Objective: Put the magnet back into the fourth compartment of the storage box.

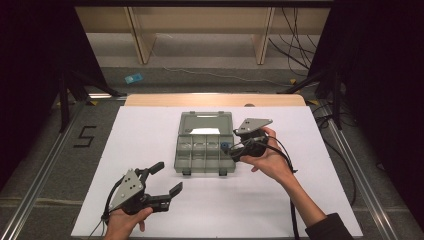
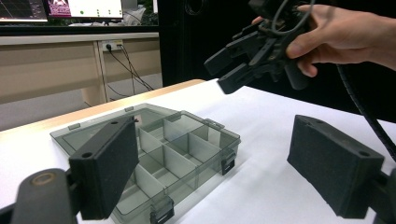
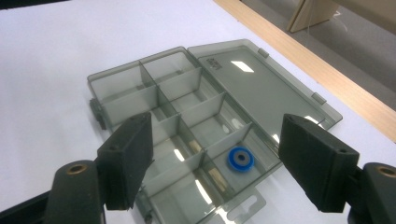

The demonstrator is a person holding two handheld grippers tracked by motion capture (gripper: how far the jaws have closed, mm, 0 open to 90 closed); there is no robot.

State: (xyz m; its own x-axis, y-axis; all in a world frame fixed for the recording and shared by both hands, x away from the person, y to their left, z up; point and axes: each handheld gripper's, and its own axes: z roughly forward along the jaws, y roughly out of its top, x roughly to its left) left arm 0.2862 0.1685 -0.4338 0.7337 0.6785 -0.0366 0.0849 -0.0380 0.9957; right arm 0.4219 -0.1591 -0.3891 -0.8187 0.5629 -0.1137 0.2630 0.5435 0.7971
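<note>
A white sheet [image 1: 150, 150] covers the table; wooden desks stand behind. The smoky transparent plastic compartment box [image 1: 205, 145] lies open mid-table. The right gripper [image 3: 219, 163] (jaws wide, holding nothing) shows a blue ring [image 3: 240, 159] inside. The left gripper [image 1: 162, 180] gapes empty.

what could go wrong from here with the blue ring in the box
1. The blue ring lies loose in an end compartment of the organizer box; a knock from the open right gripper hovering close above could bounce it out.
2. The lid lies flat open, so nothing covers the ring.
</note>
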